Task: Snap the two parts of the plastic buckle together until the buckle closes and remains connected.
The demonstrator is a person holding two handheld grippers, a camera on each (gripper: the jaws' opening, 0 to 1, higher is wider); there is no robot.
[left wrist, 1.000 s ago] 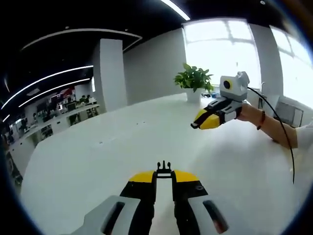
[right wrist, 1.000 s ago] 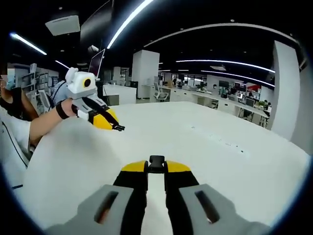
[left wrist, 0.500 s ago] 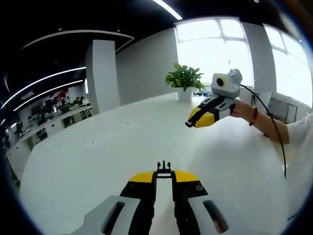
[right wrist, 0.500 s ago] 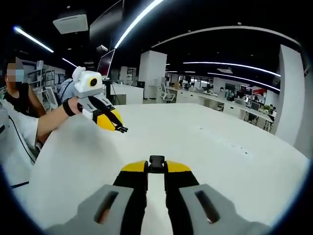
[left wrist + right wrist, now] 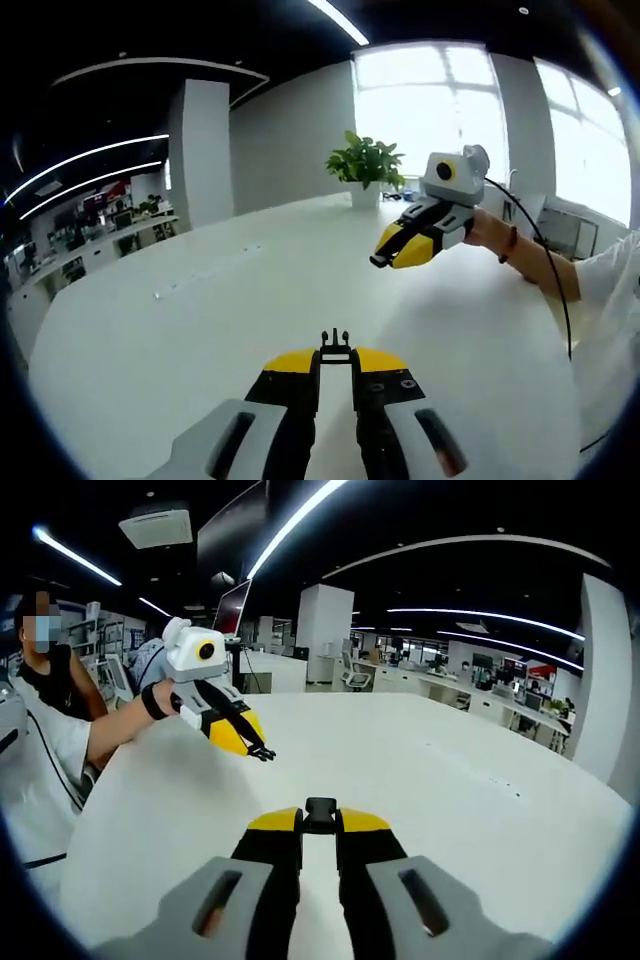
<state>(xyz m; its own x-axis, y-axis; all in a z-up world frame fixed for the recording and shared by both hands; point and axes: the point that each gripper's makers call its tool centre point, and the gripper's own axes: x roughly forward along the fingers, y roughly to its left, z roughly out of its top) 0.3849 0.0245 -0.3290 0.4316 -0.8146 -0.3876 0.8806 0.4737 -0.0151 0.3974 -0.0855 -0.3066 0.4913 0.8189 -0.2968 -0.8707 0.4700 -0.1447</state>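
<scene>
Left hand-held gripper (image 5: 336, 352) clamps the pronged buckle half (image 5: 335, 343); right hand-held gripper (image 5: 320, 818) clamps the socket half (image 5: 320, 810), tips angled together, well apart above the surface (image 5: 200, 330).

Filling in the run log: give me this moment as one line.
left tool: shut on pronged black plastic buckle part | right tool: shut on black plastic buckle socket | parts apart, above white table

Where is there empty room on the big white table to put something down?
Nearly everywhere: the white table lies bare between the left claw and the potted plant, and beyond the right claw. The tightest spot is between the two claws.
</scene>
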